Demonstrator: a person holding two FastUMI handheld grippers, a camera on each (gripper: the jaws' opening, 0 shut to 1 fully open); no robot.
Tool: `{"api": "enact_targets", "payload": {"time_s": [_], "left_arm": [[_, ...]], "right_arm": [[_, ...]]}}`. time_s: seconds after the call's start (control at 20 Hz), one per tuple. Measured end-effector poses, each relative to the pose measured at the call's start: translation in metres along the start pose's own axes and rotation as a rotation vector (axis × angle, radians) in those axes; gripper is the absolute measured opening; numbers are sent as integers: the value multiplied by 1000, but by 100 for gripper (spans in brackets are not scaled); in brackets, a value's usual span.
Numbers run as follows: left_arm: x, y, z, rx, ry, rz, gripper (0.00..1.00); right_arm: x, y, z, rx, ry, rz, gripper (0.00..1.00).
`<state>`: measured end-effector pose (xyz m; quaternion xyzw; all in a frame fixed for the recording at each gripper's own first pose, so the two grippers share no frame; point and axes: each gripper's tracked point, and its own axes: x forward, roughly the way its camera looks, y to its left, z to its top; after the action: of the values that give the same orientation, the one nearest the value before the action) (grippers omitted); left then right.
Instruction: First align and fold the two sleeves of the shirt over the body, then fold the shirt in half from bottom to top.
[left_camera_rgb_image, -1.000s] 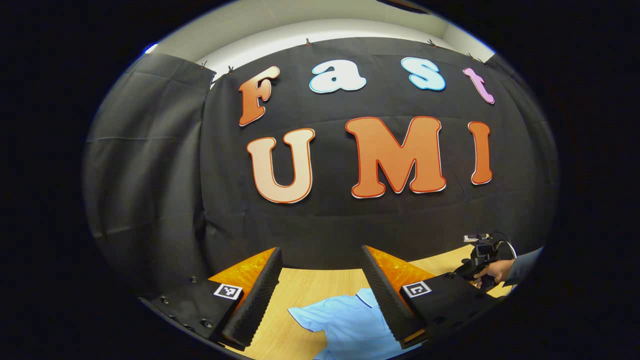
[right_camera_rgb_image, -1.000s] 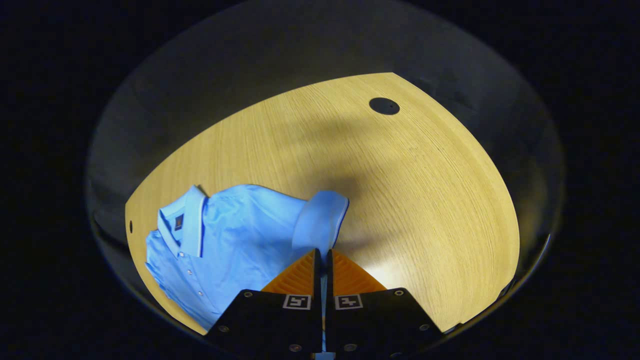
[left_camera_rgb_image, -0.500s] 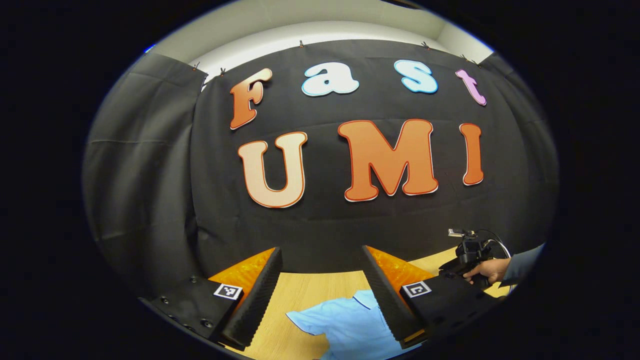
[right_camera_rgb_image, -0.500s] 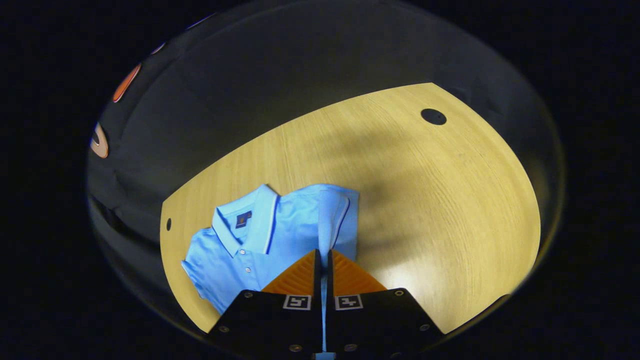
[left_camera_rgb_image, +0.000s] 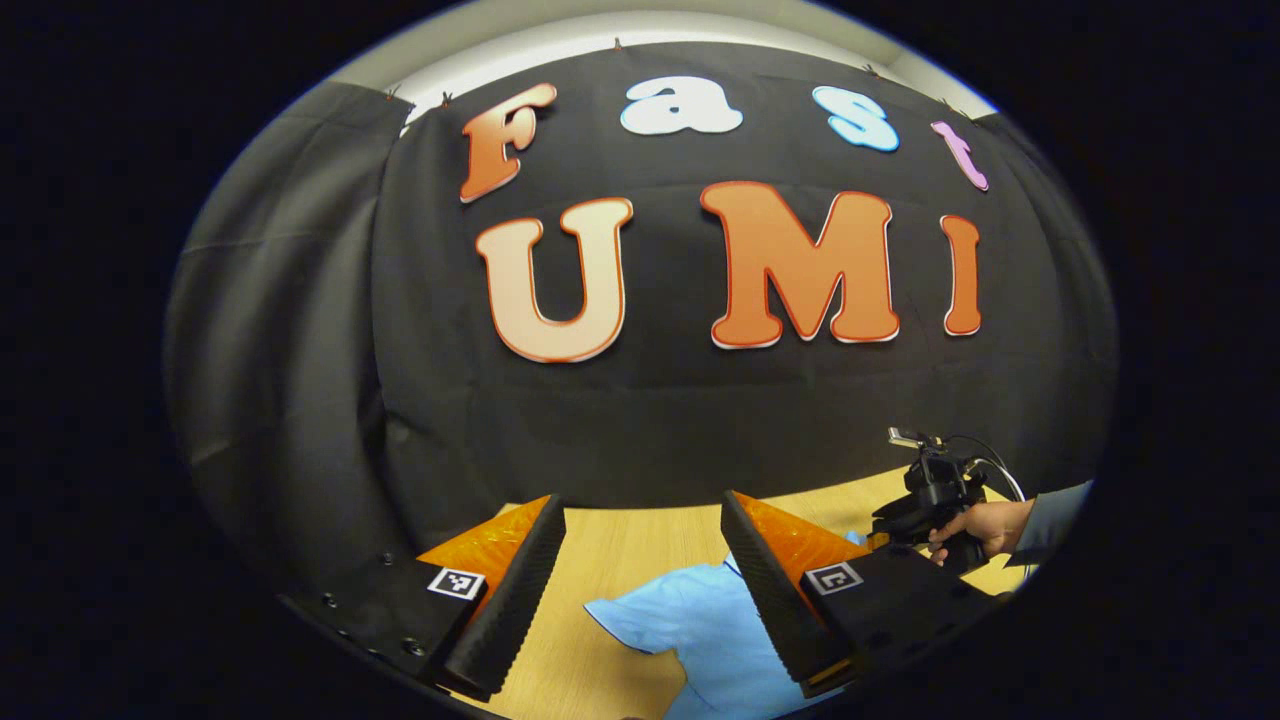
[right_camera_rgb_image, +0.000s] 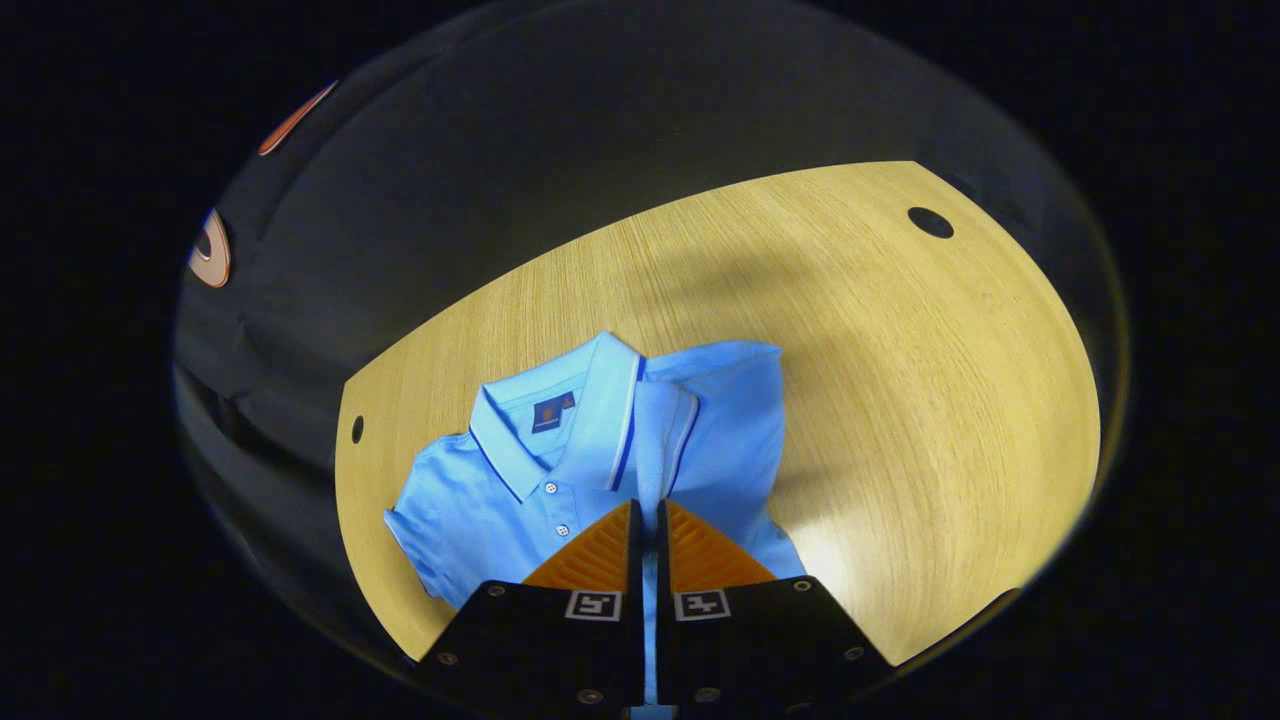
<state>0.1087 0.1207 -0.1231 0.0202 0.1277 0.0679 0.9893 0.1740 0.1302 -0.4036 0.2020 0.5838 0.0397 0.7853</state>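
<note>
The light blue shirt (right_camera_rgb_image: 560, 470) lies on the wooden table (right_camera_rgb_image: 900, 380), lower left of centre in the right gripper view, collar (right_camera_rgb_image: 590, 420) up and buttons showing. Over the last second one sleeve (right_camera_rgb_image: 655, 445) has travelled from out beside the body to across the chest, next to the collar — so the first sleeve fold is nearly laid. The right gripper (right_camera_rgb_image: 645, 520) pinches that sleeve's cloth, fingers pressed together on it. In the left gripper view the left gripper (left_camera_rgb_image: 640, 590) hangs spread and empty above the shirt's other sleeve (left_camera_rgb_image: 630, 620), seemingly a little lower than before — that fold remains
</note>
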Motion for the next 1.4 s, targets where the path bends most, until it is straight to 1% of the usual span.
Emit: {"api": "enact_targets", "payload": {"time_s": [0.1, 0.25, 0.35, 0.45, 0.5, 0.55, 0.6, 0.65, 0.75, 0.8, 0.9, 0.95, 1.0, 1.1, 1.25, 1.4], "left_arm": [[17, 1, -17, -27, 54, -39, 100], [37, 9, -37, -51, 119, -65, 100], [52, 15, -54, -76, 158, -81, 100], [63, 20, -75, -100, 214, -94, 100], [70, 22, -86, -113, 249, -104, 100], [76, 25, -95, -126, 283, -108, 97], [83, 27, -106, -135, 320, -118, 98], [89, 27, -117, -148, 357, -131, 98], [101, 25, -141, -194, 440, -164, 98], [105, 26, -152, -220, 482, -170, 98], [116, 28, -174, -262, 572, -161, 98], [120, 27, -189, -274, 633, -150, 98], [122, 29, -199, -282, 674, -134, 99], [133, 30, -214, -291, 727, -115, 100], [140, 28, -229, -289, 797, -106, 100], [149, 28, -252, -304, 899, -71, 100]], "right_arm": [[4, 8, -6, -17, 6, 0, 7], [6, 24, -14, -32, 18, 31, 9], [6, 34, -17, -25, 18, 51, 12], [3, 41, -18, -19, 12, 69, 21], [0, 44, -18, -19, 9, 75, 28], [-2, 46, -19, -23, 2, 77, 31], [-4, 47, -18, -32, -9, 78, 35], [-7, 46, -17, -44, -21, 72, 37], [-16, 45, -18, -66, -38, 67, 43], [-21, 45, -18, -77, -47, 66, 49], [-30, 45, -17, -92, -73, 73, 56], [-36, 44, -15, -103, -88, 80, 48], [-42, 43, -13, -117, -106, 89, 63], [-50, 36, -12, -134, -130, 92, 71], [-64, 21, -6, -147, -195, 80, 78], [-76, 0, -1, -197, -283, 40, 84]]}}
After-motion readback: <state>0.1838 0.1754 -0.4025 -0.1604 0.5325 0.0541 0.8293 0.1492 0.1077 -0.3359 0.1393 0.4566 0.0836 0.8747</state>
